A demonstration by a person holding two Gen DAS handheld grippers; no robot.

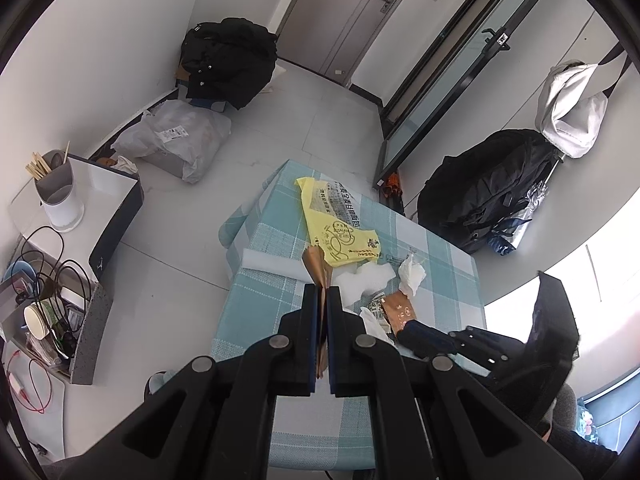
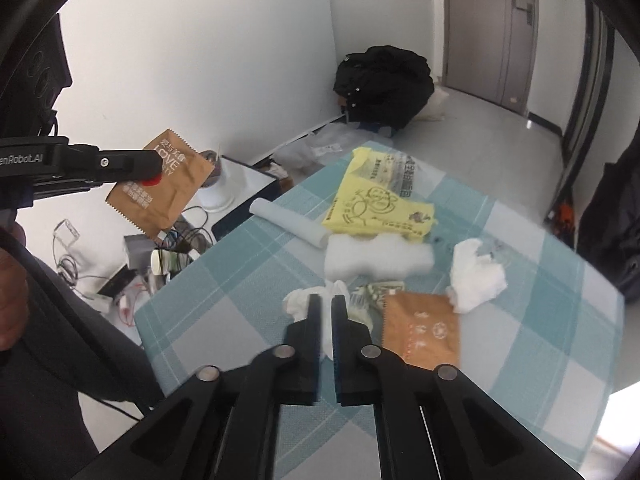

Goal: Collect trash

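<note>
Now your left gripper [image 1: 322, 294] clamps a flat brown wrapper [image 2: 160, 182], white-lettered, saw-edged, tilted above the table's [image 2: 224, 280] left edge; your right gripper [image 2: 327, 303] pinches crumpled white tissue [image 2: 298, 300].

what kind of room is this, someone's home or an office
Probably a lived-in flat or small room, not an office: a table with a checked tablecloth strewn with wrappers and tissues, a utensil holder with chopsticks on a side unit, and a black jacket heaped on the floor by the door.
</note>
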